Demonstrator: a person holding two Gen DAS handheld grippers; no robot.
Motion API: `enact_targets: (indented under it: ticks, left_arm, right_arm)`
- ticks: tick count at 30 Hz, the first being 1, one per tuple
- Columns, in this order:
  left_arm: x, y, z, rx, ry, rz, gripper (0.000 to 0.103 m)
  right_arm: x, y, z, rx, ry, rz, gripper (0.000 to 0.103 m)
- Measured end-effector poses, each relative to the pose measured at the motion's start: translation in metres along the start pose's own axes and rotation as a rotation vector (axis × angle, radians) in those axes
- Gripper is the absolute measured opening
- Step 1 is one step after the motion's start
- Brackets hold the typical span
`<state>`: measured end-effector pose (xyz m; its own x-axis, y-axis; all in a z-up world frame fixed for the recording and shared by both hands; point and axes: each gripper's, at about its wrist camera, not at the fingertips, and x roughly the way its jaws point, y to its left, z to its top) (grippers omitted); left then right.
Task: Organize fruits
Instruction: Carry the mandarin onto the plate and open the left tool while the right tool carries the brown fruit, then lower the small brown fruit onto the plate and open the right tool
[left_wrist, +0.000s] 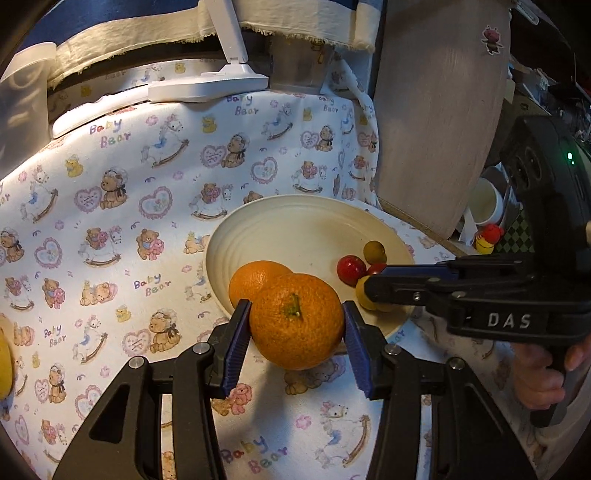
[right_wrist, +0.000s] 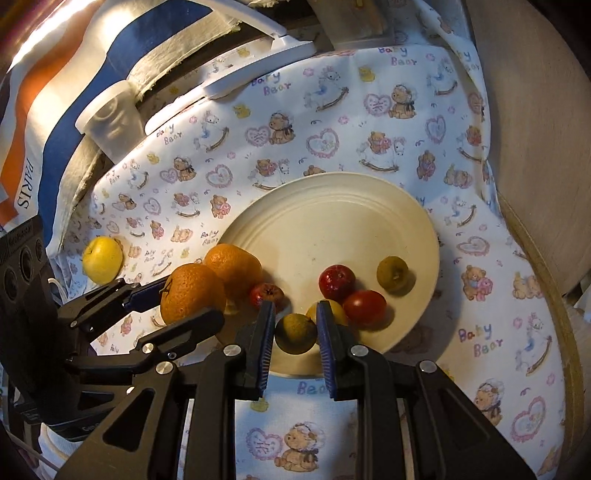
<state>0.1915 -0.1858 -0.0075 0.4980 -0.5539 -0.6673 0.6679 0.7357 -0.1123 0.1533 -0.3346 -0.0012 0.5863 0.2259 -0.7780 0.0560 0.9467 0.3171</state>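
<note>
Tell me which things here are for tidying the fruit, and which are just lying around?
For the job: plate; two oranges, one in the left gripper, one on the plate; green fruit in the right gripper; small red fruits; yellow apple.

Just lying around: white lamp base; plastic cup; bear tablecloth.

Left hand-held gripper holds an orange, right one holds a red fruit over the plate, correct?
Not quite. The left hand-held gripper does hold an orange, but the right hand-held gripper holds an olive-green fruit, not red, at the plate rim, as the right wrist view shows.
</note>
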Motion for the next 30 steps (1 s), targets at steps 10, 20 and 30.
enact_targets:
  ticks: [10, 20, 30]
  left_arm:
    - [0.003, -0.011, -0.004, 0.033, -0.004, 0.009, 0.048]
    - [0.006, -0.02, -0.008, 0.082, -0.001, 0.036, 0.065]
    - [-0.005, -0.014, -0.012, 0.087, -0.009, 0.061, 0.07]
  right_arm:
    - [-0.013, -0.013, 0.004, 0.064, -0.044, -0.006, 0.031]
    - [-0.02, -0.018, 0.006, 0.093, -0.069, 0.008, 0.031]
    - [-0.031, -0.02, 0.006, 0.107, -0.117, 0.008, 0.035]
